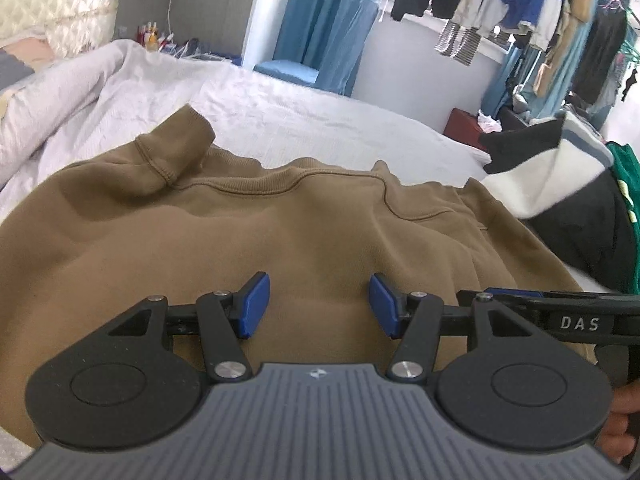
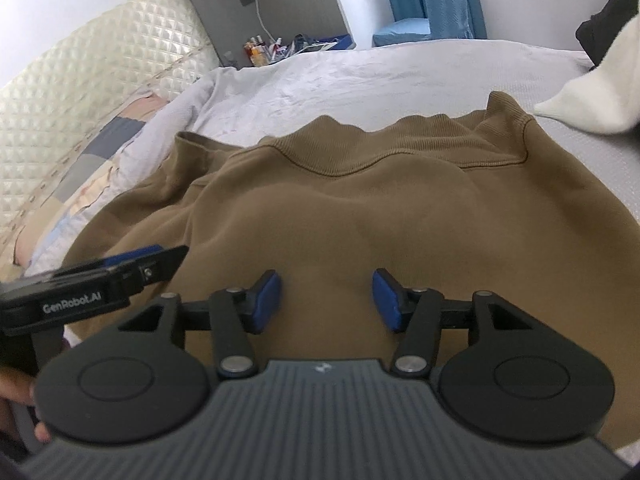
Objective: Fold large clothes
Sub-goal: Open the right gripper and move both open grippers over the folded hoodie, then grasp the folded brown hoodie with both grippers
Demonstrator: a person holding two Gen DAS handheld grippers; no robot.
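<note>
We are in a home bedroom: a bed [image 1: 320, 120] with white sheets, a quilted headboard [image 2: 80, 80] at its head, blue curtains [image 1: 320, 20] beyond it, and hanging clothes [image 1: 520, 0] past its far side.

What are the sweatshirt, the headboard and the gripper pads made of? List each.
Sweatshirt: brown cotton-like fleece knit, matte, with ribbed hem.
Headboard: cream quilted padding with a slight sheen, perhaps faux leather.
Pads: blue, matte, probably rubber or soft plastic.
</note>
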